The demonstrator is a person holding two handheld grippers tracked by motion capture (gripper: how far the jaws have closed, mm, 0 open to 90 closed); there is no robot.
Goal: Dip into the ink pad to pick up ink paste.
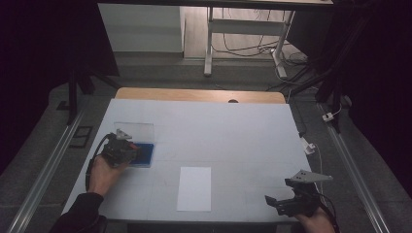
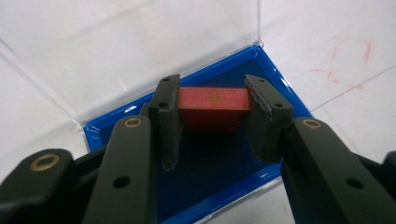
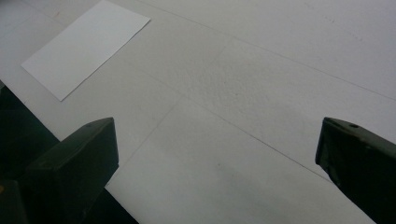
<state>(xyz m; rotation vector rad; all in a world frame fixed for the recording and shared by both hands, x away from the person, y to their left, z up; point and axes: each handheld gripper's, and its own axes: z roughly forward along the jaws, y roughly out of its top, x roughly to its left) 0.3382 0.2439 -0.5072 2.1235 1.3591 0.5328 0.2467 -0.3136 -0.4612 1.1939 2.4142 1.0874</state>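
Note:
My left gripper (image 2: 214, 112) is shut on a small red block (image 2: 213, 105) with a gold mark on its face; the pads press on its two ends. The block hangs just above the dark inside of a blue tray (image 2: 275, 79), whose clear lid (image 2: 140, 42) stands open behind it. In the high view the left gripper (image 1: 130, 149) is over the blue tray (image 1: 145, 156) at the table's left. My right gripper (image 1: 279, 203) is at the near right edge of the table, jaws wide apart over bare white tabletop (image 3: 243, 93).
A white sheet of paper (image 1: 194, 188) lies near the front middle of the white table (image 1: 209, 126); it also lies at the upper left of the right gripper view (image 3: 86, 44). Faint red marks (image 2: 348, 58) stain the tabletop right of the tray. Metal rails flank the table.

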